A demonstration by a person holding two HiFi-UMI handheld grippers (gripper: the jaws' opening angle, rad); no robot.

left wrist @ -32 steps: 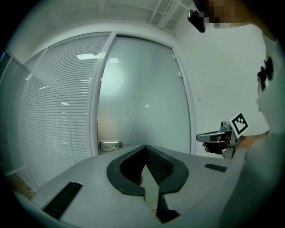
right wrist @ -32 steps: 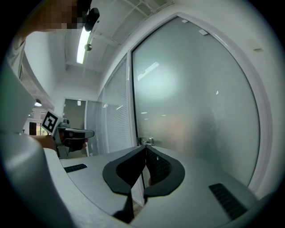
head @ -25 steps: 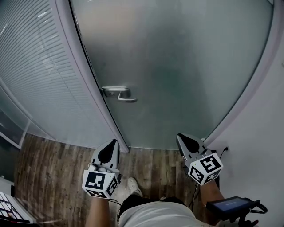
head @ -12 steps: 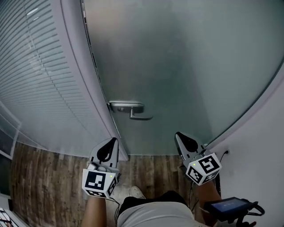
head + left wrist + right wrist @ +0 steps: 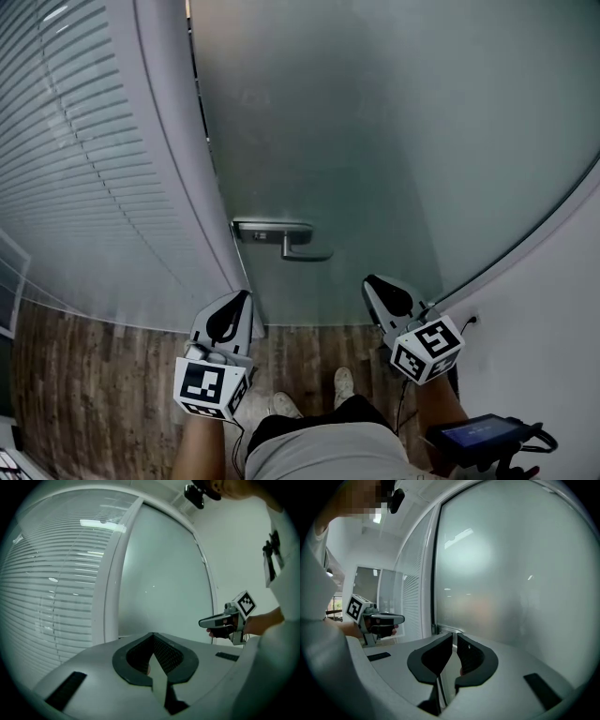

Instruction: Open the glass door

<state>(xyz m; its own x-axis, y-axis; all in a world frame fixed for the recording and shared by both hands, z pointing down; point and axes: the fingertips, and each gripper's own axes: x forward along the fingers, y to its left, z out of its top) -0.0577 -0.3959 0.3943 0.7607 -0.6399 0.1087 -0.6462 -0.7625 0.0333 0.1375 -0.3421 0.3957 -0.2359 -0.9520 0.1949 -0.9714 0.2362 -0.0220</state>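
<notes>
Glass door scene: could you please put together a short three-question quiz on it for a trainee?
1. In the head view, the door handle sits near which edge of the glass door? A left, B right, C top.
2. True or false: the left tool is shut and clear of the handle.
3. What does the floor look like it is made of?

Key: 1 A. 2 True. 3 Wood planks.
</notes>
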